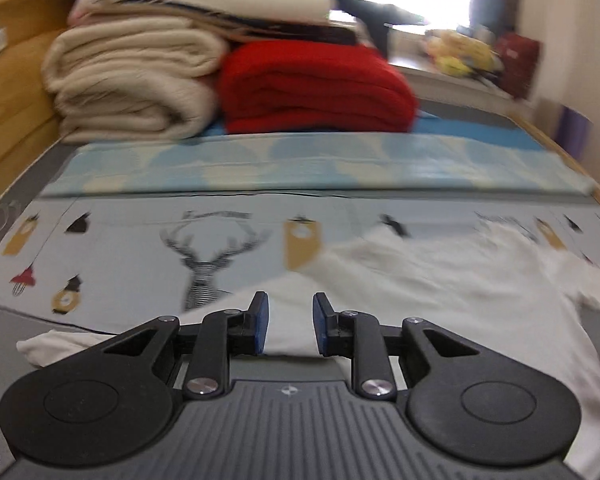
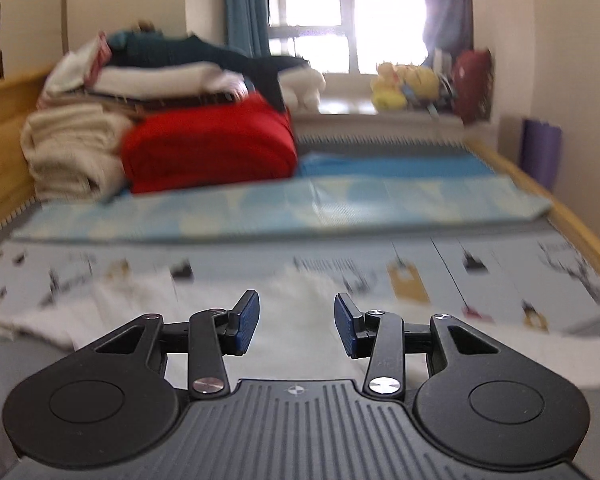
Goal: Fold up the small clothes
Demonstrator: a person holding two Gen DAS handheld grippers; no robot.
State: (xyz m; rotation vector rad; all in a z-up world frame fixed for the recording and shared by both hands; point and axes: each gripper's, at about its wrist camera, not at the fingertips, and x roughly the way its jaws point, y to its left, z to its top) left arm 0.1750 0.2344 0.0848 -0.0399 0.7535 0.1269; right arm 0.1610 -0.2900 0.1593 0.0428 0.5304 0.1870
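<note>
both hand-held grippers (image 1: 289, 322) (image 2: 296, 322) gape over white garment (image 1: 440, 292).

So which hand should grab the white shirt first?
Probably the left gripper. Its open fingers sit right over the near edge of the white shirt. The right gripper, also open, hovers over the shirt's middle, away from any edge.

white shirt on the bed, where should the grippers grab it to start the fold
Take the white shirt by its near edge, coming in low from the front. It lies flat on the printed mat, so only an edge can be pinched. Both the left gripper and the right gripper already stand open over that near edge.
</note>
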